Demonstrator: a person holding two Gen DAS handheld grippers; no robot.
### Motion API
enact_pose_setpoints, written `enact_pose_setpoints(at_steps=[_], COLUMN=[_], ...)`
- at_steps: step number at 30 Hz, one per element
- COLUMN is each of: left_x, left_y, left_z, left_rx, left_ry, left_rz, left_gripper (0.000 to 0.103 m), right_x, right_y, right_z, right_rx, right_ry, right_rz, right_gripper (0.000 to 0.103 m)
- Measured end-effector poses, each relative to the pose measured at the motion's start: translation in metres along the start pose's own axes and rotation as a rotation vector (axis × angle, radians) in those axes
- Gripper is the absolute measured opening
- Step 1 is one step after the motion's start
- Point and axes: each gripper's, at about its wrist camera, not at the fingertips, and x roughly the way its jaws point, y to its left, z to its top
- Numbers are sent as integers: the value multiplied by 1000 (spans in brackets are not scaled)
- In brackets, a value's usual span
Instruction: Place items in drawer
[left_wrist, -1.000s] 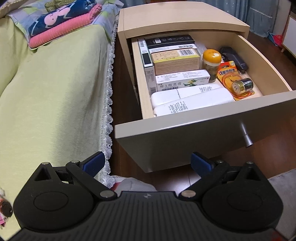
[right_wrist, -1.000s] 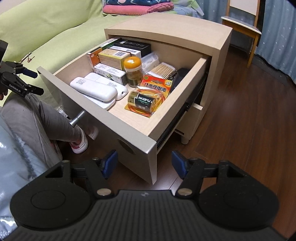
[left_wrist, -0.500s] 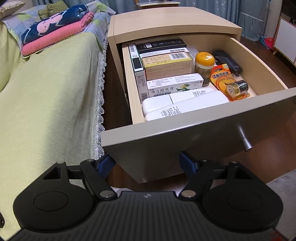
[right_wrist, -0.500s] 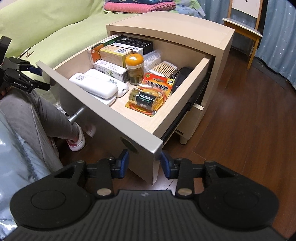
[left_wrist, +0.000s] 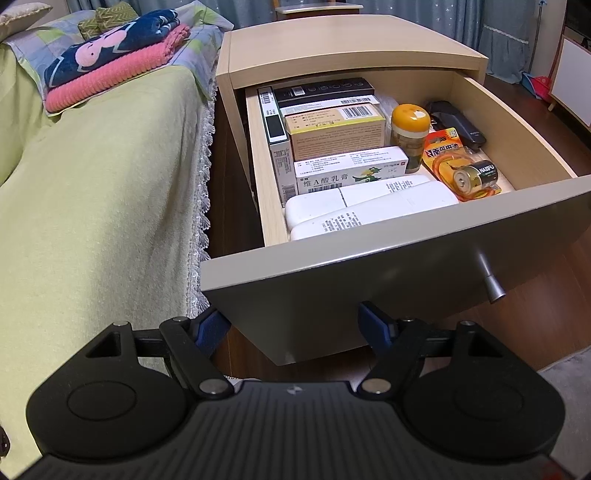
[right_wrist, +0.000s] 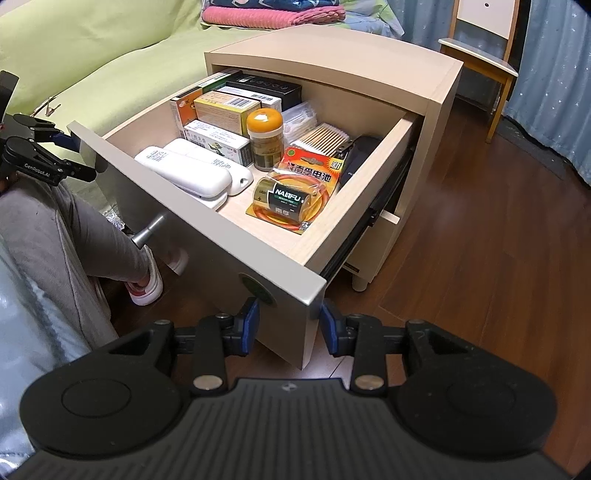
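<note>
The bedside cabinet's top drawer (left_wrist: 369, 266) (right_wrist: 207, 206) stands pulled out and full. Inside lie two white remotes (left_wrist: 369, 206) (right_wrist: 184, 173), a carded battery pack (left_wrist: 472, 177) (right_wrist: 291, 195), an orange-lidded jar (left_wrist: 408, 122) (right_wrist: 264, 136), several medicine boxes (left_wrist: 336, 133) and cotton swabs (right_wrist: 321, 138). My left gripper (left_wrist: 291, 326) is open, its fingers spread either side of the drawer front's lower left corner. My right gripper (right_wrist: 290, 326) has its blue pads against both sides of the front panel's right end. A metal knob (left_wrist: 489, 284) (right_wrist: 147, 230) sticks out of the front.
A bed with a green cover (left_wrist: 92, 203) and folded blankets (left_wrist: 110, 66) runs along the cabinet's left. A person's grey-trousered leg (right_wrist: 66, 236) and shoe (right_wrist: 147, 288) sit below the drawer. A lower drawer (right_wrist: 369, 240), wooden floor (right_wrist: 480, 258) and a chair (right_wrist: 480, 62) lie to the right.
Both grippers moved in toward the drawer front. The right gripper's fingers narrowed onto the panel's right end, and the left gripper's fingers narrowed a little. The drawer's contents are unchanged.
</note>
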Motion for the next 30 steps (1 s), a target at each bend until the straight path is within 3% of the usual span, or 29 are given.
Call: enact_pose_setpoints(at_steps=[30], left_x=[0], left_y=[0], left_z=[-4], left_rx=[-12], left_ry=[1], left_rz=[18], left_gripper=[76], right_x=[-1], right_y=[2], right_z=[-2], right_rx=[11], right_ry=[-4], right_rz=[-5], right_gripper=[32])
